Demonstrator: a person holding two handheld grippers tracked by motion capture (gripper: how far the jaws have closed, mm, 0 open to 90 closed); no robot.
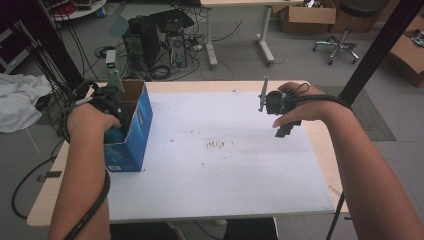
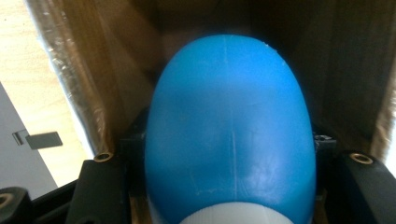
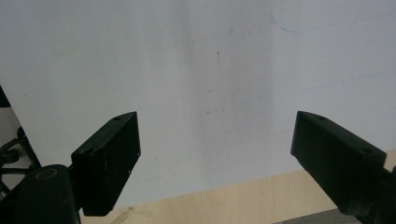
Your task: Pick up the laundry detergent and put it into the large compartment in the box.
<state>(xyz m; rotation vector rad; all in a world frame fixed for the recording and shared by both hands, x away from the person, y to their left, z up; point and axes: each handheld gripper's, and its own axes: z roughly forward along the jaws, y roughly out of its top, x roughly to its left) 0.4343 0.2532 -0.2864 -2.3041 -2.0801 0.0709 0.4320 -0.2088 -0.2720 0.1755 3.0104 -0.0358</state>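
Left gripper was clamped on the blue egg-shaped thing inside the box, right gripper gaped wide over the table. Imo smooth plastic could've slipped or snagged the cardboard wall.

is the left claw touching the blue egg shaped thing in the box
Touching: the left gripper view shows the left claw clamped on both sides of the blue egg.

Grey floor, computer towers, stool

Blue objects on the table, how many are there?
2: the open blue box at the table's left edge, and a blue egg-shaped object gripped by the left gripper inside it. The box may hide more.
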